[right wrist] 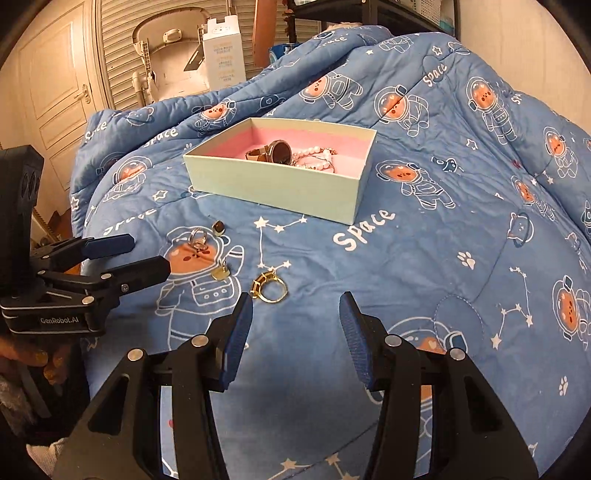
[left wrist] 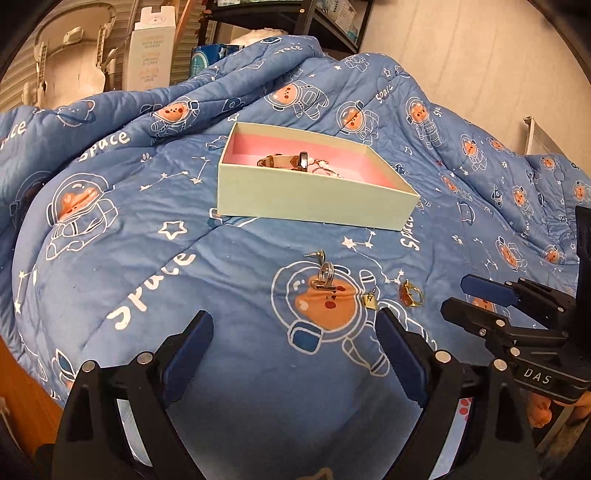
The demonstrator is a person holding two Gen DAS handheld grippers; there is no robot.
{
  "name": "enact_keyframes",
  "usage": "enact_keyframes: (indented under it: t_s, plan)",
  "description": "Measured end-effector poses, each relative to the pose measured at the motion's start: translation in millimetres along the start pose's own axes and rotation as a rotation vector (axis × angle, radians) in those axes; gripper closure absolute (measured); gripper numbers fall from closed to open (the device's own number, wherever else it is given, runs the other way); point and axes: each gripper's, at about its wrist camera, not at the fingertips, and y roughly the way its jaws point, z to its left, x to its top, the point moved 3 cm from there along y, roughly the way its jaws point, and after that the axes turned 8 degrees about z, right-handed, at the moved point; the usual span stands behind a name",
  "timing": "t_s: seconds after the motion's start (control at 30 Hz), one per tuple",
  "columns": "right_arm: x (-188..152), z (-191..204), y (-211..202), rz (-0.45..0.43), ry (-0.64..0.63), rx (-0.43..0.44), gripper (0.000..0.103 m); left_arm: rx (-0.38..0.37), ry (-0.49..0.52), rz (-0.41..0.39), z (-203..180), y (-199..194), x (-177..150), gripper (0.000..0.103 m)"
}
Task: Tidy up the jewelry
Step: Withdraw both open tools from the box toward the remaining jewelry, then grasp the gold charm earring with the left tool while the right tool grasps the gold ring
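Observation:
A pale green box (left wrist: 314, 199) (right wrist: 273, 184) with a pink lining sits on the blue quilt; it holds a watch (right wrist: 277, 151) and a pearl bracelet (right wrist: 317, 157). Loose on the quilt in front of it lie a silver ring (left wrist: 325, 276) (right wrist: 197, 238), a stud earring (left wrist: 317, 254) (right wrist: 219, 226), a small gold earring (left wrist: 369, 300) (right wrist: 221, 272) and a gold ring with an amber stone (left wrist: 409, 294) (right wrist: 269, 287). My left gripper (left wrist: 293, 332) (right wrist: 147, 254) is open and empty, just short of the silver ring. My right gripper (right wrist: 295, 314) (left wrist: 452, 299) is open and empty, right of the gold ring.
The blue space-bear quilt (left wrist: 147, 240) (right wrist: 443, 240) covers the bed and rises in folds behind the box. A white carton (left wrist: 151, 55) and shelving (left wrist: 295, 18) stand behind the bed. A door (right wrist: 55, 92) is at the far left.

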Motion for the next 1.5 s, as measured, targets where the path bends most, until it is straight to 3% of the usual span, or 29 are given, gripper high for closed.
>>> enact_keyframes:
  t_s: [0.27, 0.53, 0.77, 0.9, 1.13, 1.5]
  plan:
    - [-8, -12, 7, 0.046, 0.012, 0.007, 0.054, 0.023, 0.005, -0.011, -6, 2, -6, 0.017]
    - [-5, -3, 18, 0.078, -0.055, 0.055, 0.054, 0.035, 0.047, -0.012, -15, 7, -9, 0.02]
    - [13, 7, 35, 0.084, -0.094, 0.075, 0.054, 0.045, 0.053, -0.007, -12, 13, -6, 0.033]
    - [20, 7, 43, 0.087, -0.089, 0.085, 0.059, 0.055, 0.059, -0.005, -10, 17, -1, 0.04]
    - [18, 7, 44, 0.079, -0.085, 0.086, 0.068, 0.062, 0.091, 0.009, -13, 24, 10, 0.05]
    - [16, 9, 45, 0.066, -0.083, 0.069, 0.069, 0.072, 0.161, 0.068, -26, 44, 32, 0.064]
